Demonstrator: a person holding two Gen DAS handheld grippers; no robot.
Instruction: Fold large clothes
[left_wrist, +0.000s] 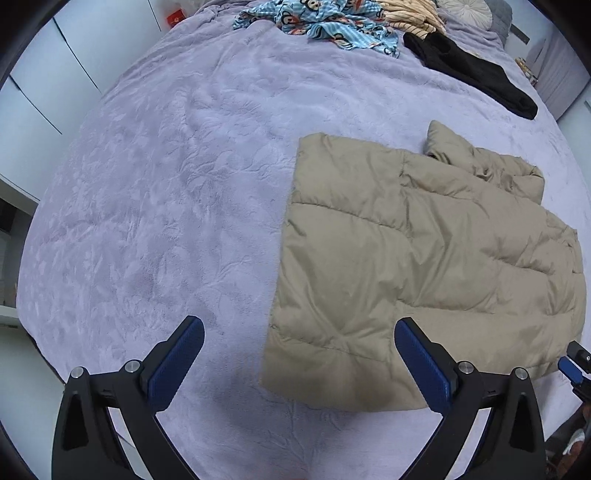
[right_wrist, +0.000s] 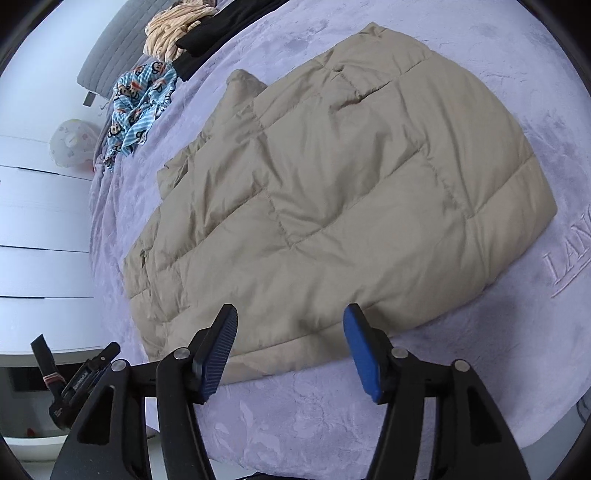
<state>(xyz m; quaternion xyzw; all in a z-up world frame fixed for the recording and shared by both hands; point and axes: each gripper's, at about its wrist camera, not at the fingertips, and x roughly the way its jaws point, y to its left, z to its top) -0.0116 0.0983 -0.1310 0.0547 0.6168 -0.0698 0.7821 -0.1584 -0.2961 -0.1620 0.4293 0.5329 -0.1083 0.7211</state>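
A beige quilted puffer jacket (left_wrist: 417, 266) lies folded flat on the lavender bed cover (left_wrist: 166, 206); it also shows in the right wrist view (right_wrist: 332, 192). My left gripper (left_wrist: 299, 332) is open and empty, hovering over the jacket's near left corner and the cover. My right gripper (right_wrist: 290, 317) is open and empty, just above the jacket's near edge. The right gripper's tip shows at the left wrist view's right edge (left_wrist: 572, 363). The left gripper shows at the lower left of the right wrist view (right_wrist: 85, 376).
At the bed's far end lie a blue monkey-print garment (left_wrist: 325, 22), a cream striped garment (left_wrist: 413, 13) and a black garment (left_wrist: 469, 70). A grey headboard (right_wrist: 110, 55) is behind them. White cabinets (right_wrist: 40, 229) stand beside the bed.
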